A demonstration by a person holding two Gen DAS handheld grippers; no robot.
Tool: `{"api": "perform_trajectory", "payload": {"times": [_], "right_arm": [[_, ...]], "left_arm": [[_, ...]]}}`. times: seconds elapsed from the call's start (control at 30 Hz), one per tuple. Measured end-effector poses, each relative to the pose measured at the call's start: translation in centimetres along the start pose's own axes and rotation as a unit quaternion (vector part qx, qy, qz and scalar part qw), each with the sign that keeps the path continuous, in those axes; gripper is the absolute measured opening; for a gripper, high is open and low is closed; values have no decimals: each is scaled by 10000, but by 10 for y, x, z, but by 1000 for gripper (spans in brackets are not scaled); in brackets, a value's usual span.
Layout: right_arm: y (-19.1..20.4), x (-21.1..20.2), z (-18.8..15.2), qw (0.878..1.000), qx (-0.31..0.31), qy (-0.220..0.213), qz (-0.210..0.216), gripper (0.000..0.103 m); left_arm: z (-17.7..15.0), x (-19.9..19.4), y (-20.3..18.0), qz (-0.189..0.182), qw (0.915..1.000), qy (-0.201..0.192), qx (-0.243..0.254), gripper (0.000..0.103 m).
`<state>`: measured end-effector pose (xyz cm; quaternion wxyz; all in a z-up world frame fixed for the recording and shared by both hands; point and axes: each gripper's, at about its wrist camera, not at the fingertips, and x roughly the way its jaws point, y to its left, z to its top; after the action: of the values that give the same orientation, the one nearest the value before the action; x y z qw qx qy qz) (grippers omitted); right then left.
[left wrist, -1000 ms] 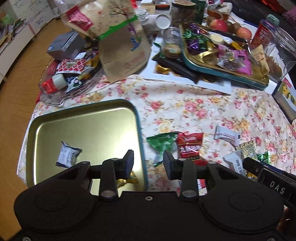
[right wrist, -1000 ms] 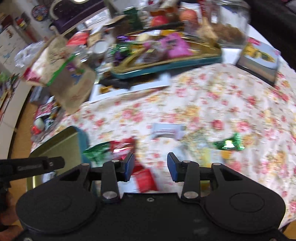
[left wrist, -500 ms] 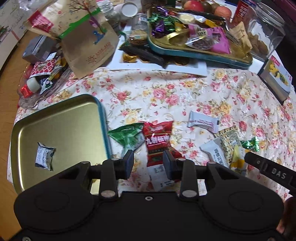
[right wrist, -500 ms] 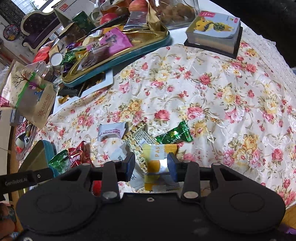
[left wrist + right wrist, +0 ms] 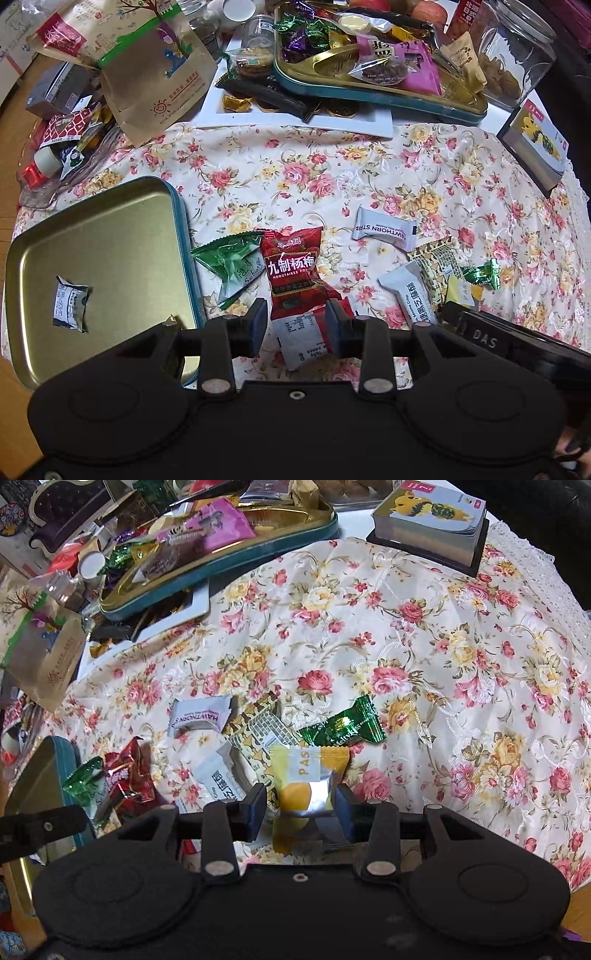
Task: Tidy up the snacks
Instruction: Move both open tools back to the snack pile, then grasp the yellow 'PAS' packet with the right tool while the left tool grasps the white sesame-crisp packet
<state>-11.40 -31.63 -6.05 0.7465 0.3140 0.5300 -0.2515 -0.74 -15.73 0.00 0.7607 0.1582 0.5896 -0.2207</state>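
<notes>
The red snack packet point(image 5: 293, 275) lies on the flowered cloth point(image 5: 332, 173) of the desk, just right of the gold tray point(image 5: 110, 236), its lower end between the released fingers of the left claw point(image 5: 295, 325). The yellow packet point(image 5: 308, 779) lies among other wrappers, the right claw point(image 5: 301, 808) standing unclenched around it, pads apart from it.

Open flowered desk point(image 5: 424, 635) on the right, gold tray point(image 5: 110, 236) nearly bare, wrappers point(image 5: 291, 266) crowding the middle, cluttered tin point(image 5: 369, 85) and jar point(image 5: 517, 51) blocking the far edge.
</notes>
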Motion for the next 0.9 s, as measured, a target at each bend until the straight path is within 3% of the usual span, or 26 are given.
{"api": "perform_trajectory", "payload": {"times": [0.3,0.4,0.73,0.9], "right_arm": [[4,14,-3,9997,175,-28,-153,45],[4,13,-4,9998,212,10,-49,38],[-13,-25,3,9986,444,-281,-13,36],[-26,-46,10,9965,653,-469,-233,36]], "left_arm": [[-1,-1,3,-240,9996,39,-111,43],[-1,-1,0,-302,9995,34,-130,43],[2,20,-31,-649,9973,276,-180,43],[0,35,-54,-625,9975,326,-48,43]]}}
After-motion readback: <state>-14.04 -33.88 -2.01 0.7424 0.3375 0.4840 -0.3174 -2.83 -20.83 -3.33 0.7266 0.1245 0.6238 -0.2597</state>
